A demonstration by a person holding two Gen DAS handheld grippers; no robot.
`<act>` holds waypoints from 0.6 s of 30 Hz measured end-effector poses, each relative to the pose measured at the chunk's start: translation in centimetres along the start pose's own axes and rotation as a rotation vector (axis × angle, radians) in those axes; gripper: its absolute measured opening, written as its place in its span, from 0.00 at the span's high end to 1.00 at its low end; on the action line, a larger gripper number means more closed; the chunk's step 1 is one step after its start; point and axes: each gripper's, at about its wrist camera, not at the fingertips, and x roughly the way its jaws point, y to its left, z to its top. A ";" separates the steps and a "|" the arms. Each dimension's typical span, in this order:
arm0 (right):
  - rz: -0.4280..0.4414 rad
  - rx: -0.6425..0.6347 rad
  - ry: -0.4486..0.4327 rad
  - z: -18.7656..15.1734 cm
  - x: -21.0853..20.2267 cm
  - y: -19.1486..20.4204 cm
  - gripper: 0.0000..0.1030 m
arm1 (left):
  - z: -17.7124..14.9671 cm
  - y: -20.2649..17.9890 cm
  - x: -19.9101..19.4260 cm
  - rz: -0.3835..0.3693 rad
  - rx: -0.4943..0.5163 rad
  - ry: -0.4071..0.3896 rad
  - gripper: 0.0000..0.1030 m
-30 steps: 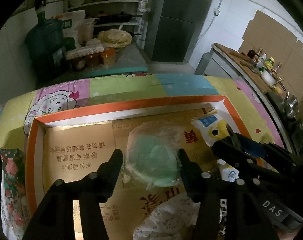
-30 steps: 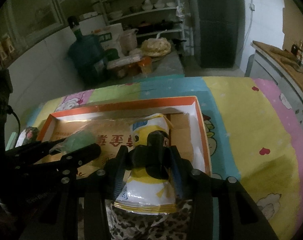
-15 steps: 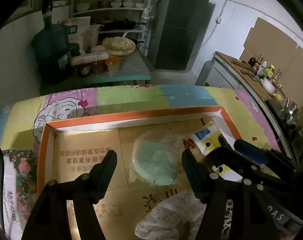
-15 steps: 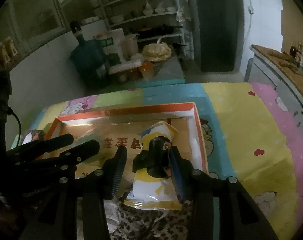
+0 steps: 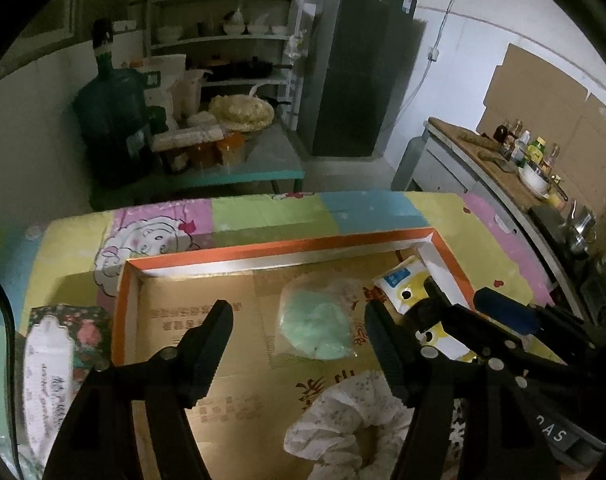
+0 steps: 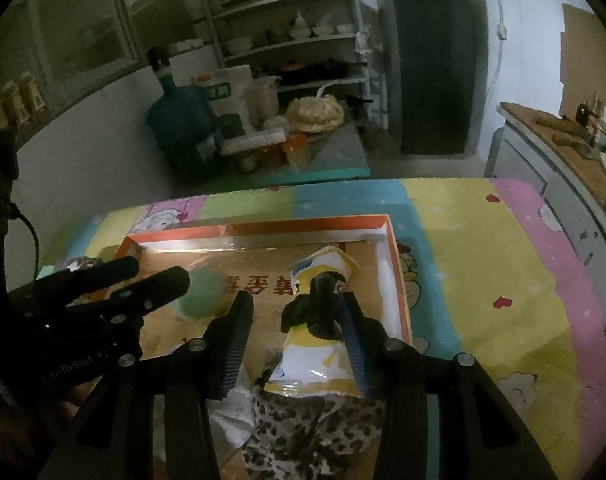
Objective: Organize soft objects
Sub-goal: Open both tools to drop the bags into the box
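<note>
Left gripper (image 5: pixel 295 320): jaws apart and just been widening, nothing between the pads; it hovers above the box floor.
Green pouch (image 5: pixel 317 330): round pale-green soft thing in clear wrap, flat on the box floor, seen through the gap of the left gripper's jaws and nearer the right finger; apart from both fingers.
Right gripper (image 6: pixel 297 320): jaws partly apart; the yellow packet stands between them against the right-hand finger, with a clear gap to the left-hand finger. Whether the pads pinch it cannot be told.
Yellow packet (image 6: pixel 315 364): white-and-yellow snack bag with a blue label, tilted lengthwise along the right gripper's fingers, its far end toward the box's far right corner.
Black scrunchie (image 6: pixel 317 306): dark bunched thing on top of the yellow packet, between the right gripper's fingers.
Leopard-print cloth (image 6: pixel 315 428): under the near end of the yellow packet.
White floral cloth (image 5: pixel 343 424): crumpled at the near side of the box, below the left gripper's right finger.
Box (image 5: pixel 287 246): shallow orange-rimmed cardboard tray with red printed characters, on the desk.
Desk (image 6: pixel 483 272): covered by a pastel patchwork cloth.
Tissue pack (image 5: pixel 49 356): floral wrapper, outside the box's left wall.
</note>
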 end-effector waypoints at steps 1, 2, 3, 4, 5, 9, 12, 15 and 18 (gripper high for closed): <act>0.000 -0.002 -0.003 0.0 -0.2 0.1 0.55 | 0.0 0.1 -0.4 0.001 0.000 -0.008 0.31; 0.000 -0.004 -0.006 0.0 -0.5 0.3 0.55 | 0.0 0.2 -0.8 0.003 0.001 -0.016 0.31; -0.001 -0.007 -0.009 -0.1 -0.7 0.5 0.55 | 0.0 0.3 -1.1 0.006 0.004 -0.022 0.31; -0.001 -0.010 -0.012 -0.2 -1.0 0.7 0.55 | -0.1 0.3 -1.5 0.013 0.010 -0.033 0.31; -0.002 -0.013 -0.015 -0.3 -1.1 0.9 0.55 | -0.1 0.3 -1.8 0.020 0.014 -0.040 0.31; -0.002 -0.024 -0.022 -0.6 -2.0 1.8 0.55 | -0.4 0.7 -3.5 0.032 0.020 -0.074 0.31; -0.001 -0.033 -0.030 -0.8 -2.6 2.5 0.55 | -0.7 0.9 -4.6 0.036 0.027 -0.100 0.31; -0.003 -0.042 -0.042 -1.0 -3.2 3.4 0.55 | -1.0 1.4 -6.0 0.040 0.036 -0.130 0.31; -0.001 -0.054 -0.048 -1.4 -3.8 4.3 0.55 | -1.3 1.8 -7.4 0.050 0.039 -0.168 0.30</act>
